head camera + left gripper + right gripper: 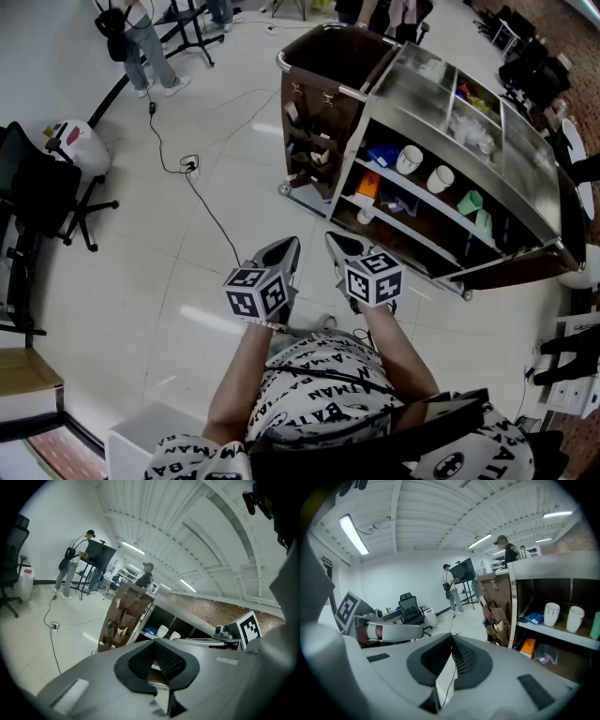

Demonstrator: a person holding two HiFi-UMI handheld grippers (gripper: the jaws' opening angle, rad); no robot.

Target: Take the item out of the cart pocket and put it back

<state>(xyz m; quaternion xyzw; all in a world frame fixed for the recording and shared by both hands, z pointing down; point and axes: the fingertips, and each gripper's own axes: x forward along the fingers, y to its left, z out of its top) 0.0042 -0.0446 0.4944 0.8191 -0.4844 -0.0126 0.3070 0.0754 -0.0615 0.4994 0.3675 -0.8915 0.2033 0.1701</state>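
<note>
- The left gripper [281, 249] is closed on nothing: in the left gripper view its ribbed pads meet along one line.
- The right gripper [339, 242] is likewise closed and empty, pad against pad.
- Both are held low in front of the person, side by side over the floor [187, 281] and well apart from the cart [525, 183].
- The task's thing sits in the brown pocket panel [314, 127] hanging on the cart's left end, as the head view shows it. Several pale items [292, 112] stick up out of its pockets, and I cannot tell which one is meant.
- The panel lies straight ahead of the pair, roughly between their two lines, so neither gripper is clearly nearer.
- Its face turns toward the person's left, so the left gripper looks the better placed, though only slightly.
- The items stand about upright in pockets open at the top. A pick probably calls for opening the jaws, closing in on the panel's face and lifting upward.
</note>
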